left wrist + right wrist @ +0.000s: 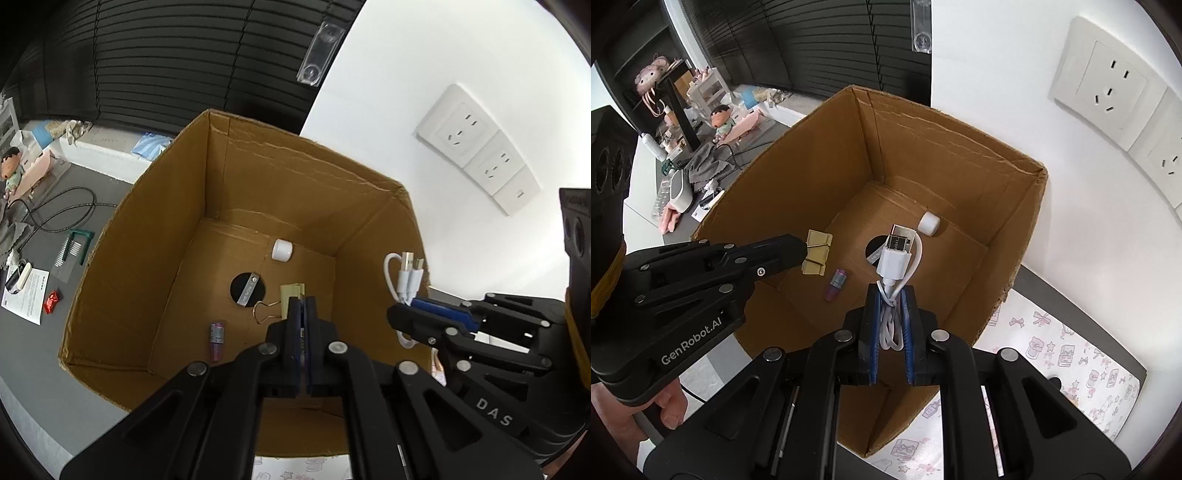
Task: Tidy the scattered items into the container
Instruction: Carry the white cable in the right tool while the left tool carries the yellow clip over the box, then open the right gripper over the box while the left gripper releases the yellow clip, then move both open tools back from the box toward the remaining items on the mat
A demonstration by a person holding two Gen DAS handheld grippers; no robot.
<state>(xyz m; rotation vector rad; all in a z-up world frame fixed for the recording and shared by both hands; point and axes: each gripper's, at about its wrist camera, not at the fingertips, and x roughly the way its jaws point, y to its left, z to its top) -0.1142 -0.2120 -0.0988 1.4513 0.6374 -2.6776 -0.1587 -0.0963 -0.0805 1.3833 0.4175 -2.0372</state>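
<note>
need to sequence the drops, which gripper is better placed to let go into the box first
Left, marginally. Its binder clip hangs well inside the cardboard box, while the right's white cable is nearer the wall.

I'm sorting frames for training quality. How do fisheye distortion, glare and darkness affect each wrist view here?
Left wrist view: strong barrel distortion bends the cardboard box edges and wall sockets; the white wall is overexposed, the blinds nearly black, and the left gripper stays sharp. Right wrist view: similar bending and a black corner vignette; the white cable in the right gripper is bright but readable.
</note>
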